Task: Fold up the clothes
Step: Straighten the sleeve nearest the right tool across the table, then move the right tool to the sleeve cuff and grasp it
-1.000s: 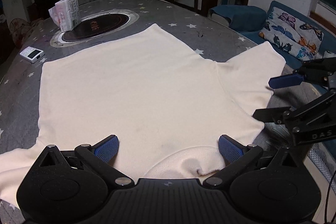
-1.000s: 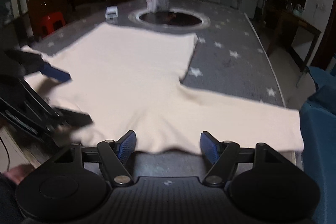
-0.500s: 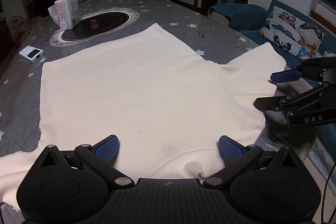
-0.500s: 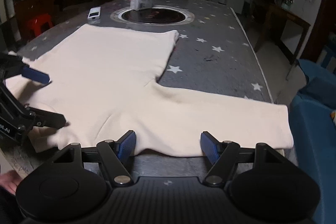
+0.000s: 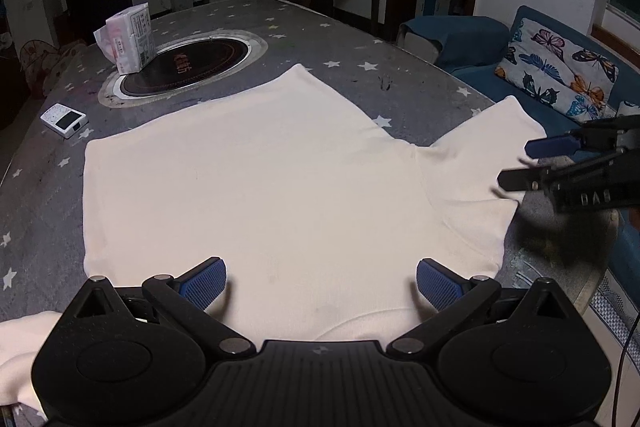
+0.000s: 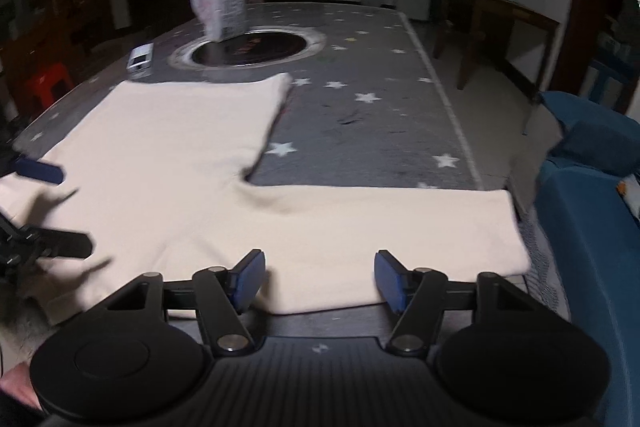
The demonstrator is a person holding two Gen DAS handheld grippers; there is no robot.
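Two fingers (image 6: 248, 281) apart, sleeve (image 6: 400, 227) edge perhaps between

Off-task clutter on the starry desk (image 5: 360, 39)
A tissue pack (image 5: 127, 41) stands on the round cooktop (image 5: 188, 63); a small white device (image 5: 64, 115) lies nearby.

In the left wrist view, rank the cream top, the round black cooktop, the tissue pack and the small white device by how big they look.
Largest to smallest:
1. cream top
2. round black cooktop
3. tissue pack
4. small white device

The garment lies nearer the camera, but the gap is plain.
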